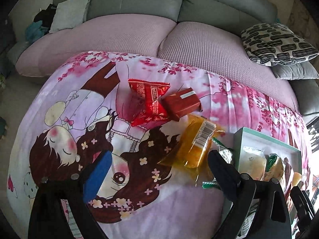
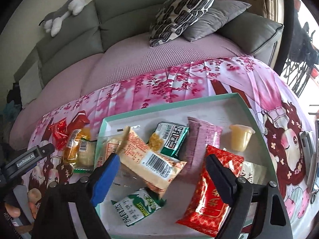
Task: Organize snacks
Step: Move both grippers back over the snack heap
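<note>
With both our left gripper (image 1: 159, 165) and right gripper (image 2: 162, 168) wide and empty, we next fetch the yellow packet (image 1: 194, 145) lying just outside the tray (image 2: 171, 104).

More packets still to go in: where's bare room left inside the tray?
In the tray, the far strip along the back rim is bare, above the green packet, pink packet and jelly cup. The centre and near half are crowded with overlapping packets, including the red packet.
</note>
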The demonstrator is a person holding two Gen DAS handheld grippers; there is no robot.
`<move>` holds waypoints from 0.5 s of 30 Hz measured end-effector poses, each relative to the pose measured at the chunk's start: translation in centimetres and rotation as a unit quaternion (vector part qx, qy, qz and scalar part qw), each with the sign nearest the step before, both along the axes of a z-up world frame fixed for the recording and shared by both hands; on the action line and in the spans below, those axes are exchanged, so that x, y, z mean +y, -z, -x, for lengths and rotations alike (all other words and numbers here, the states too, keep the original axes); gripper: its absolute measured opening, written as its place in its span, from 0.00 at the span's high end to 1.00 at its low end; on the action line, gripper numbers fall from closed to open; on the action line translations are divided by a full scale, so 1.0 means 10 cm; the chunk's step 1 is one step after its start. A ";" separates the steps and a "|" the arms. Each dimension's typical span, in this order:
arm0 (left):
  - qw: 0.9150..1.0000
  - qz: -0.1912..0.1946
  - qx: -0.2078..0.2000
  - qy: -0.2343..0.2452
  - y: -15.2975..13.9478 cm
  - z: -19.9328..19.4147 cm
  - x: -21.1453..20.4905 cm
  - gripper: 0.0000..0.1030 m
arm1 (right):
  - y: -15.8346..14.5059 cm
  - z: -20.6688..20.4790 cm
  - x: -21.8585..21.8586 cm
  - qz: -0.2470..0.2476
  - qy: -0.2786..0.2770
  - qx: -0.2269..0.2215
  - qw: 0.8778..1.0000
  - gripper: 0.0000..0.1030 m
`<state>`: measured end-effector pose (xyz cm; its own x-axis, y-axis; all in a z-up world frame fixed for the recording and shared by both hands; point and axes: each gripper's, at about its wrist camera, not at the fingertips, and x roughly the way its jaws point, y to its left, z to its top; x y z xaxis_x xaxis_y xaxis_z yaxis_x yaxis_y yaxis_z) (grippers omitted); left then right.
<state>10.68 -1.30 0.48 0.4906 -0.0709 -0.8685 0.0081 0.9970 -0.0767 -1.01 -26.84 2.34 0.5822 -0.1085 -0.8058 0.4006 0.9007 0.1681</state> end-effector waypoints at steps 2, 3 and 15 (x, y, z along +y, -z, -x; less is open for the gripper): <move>1.000 0.004 -0.001 0.000 0.01 0.00 0.01 0.06 | 0.00 0.00 0.02 0.002 -0.002 -0.003 1.000 0.00; 1.000 0.006 -0.002 0.000 0.00 0.01 0.01 0.06 | 0.00 -0.01 0.03 0.003 -0.003 -0.003 1.000 0.00; 0.999 0.033 -0.020 -0.016 -0.08 0.00 0.14 0.06 | 0.00 -0.13 0.30 0.008 -0.043 -0.011 0.999 0.00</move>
